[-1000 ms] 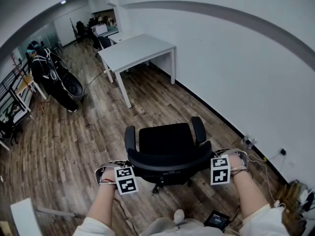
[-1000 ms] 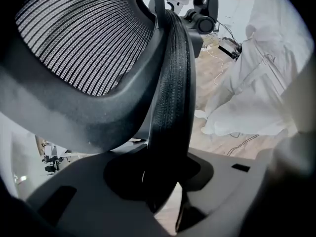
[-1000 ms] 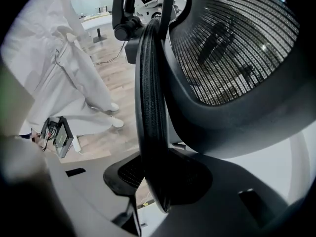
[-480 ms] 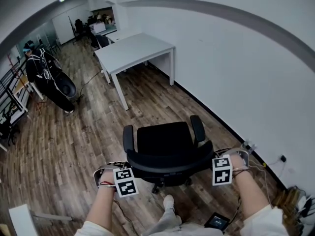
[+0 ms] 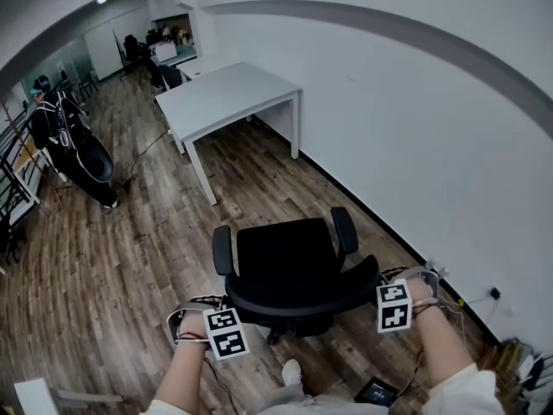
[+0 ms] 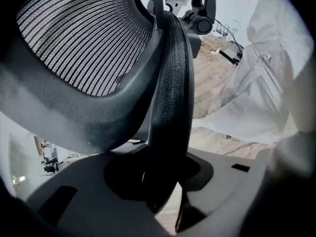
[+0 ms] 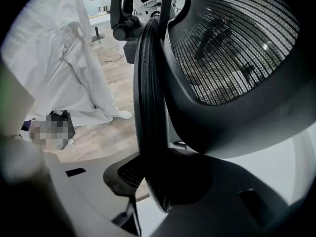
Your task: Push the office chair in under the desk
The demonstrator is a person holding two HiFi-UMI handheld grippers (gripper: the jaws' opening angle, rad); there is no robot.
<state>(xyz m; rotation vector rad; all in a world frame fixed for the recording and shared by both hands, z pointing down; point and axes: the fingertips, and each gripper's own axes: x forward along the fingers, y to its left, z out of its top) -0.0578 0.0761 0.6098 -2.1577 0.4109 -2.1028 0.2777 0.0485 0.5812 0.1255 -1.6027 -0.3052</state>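
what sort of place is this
Probably an office: a white desk, a black office chair on a wood-look floor, and more desks at the far end.

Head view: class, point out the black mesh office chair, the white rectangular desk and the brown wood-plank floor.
black mesh office chair (image 5: 287,253): head view, middle of its seat.
white rectangular desk (image 5: 226,98): head view, middle of its tabletop.
brown wood-plank floor (image 5: 121,249): head view, bare boards left of the chair.

Office, white desk (image 5: 229,93), wood floor (image 5: 112,258)
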